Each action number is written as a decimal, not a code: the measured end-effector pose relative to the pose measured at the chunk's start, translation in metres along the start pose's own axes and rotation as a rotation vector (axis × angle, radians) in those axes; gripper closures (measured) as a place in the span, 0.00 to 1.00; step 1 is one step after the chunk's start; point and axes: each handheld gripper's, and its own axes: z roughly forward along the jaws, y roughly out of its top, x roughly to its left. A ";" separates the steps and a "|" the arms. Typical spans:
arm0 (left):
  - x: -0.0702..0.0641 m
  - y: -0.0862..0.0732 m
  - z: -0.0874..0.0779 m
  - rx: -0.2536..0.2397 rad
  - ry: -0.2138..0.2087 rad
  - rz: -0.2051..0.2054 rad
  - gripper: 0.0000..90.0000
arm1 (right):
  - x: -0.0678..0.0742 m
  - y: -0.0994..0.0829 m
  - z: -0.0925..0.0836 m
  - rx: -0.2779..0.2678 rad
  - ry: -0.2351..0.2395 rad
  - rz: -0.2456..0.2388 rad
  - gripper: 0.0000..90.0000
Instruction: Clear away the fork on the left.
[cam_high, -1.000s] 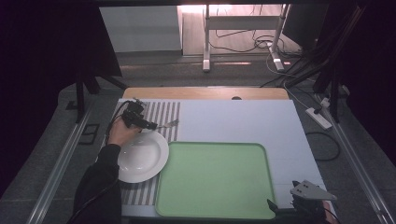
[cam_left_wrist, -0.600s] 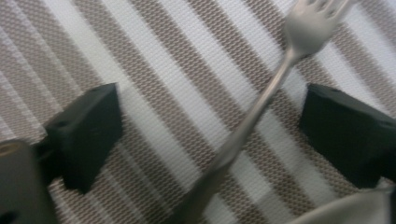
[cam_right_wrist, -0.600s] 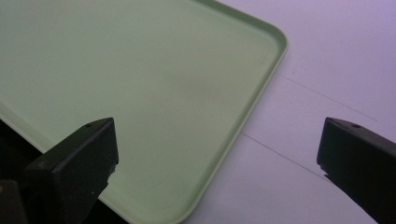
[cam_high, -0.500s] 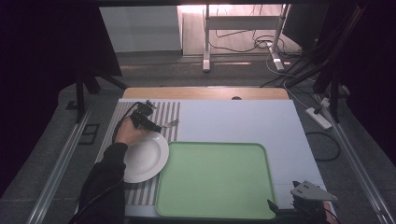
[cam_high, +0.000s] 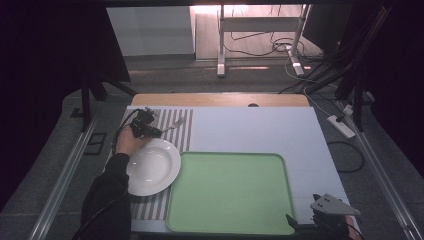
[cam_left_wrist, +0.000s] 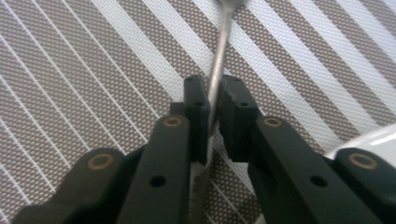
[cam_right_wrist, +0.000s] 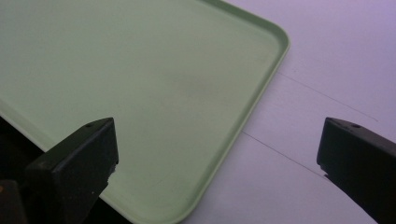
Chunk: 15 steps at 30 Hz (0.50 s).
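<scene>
Both jaws of our left gripper had just closed on the fork, apparently its handle, so lifting could follow.

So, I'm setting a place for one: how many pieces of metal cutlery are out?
1: a silver metal fork on the striped placemat, its handle between the left gripper pads. None seems hidden.
</scene>
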 end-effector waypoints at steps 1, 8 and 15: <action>0.000 0.000 0.000 0.005 0.002 -0.003 0.93 | 0.000 0.000 0.000 0.000 0.000 0.000 0.00; 0.012 -0.007 -0.010 -0.015 -0.009 -0.029 0.93 | 0.000 0.000 0.000 -0.003 0.000 0.002 0.00; 0.023 -0.020 -0.032 -0.016 0.005 -0.049 0.93 | 0.000 0.000 0.000 -0.004 0.000 0.004 0.00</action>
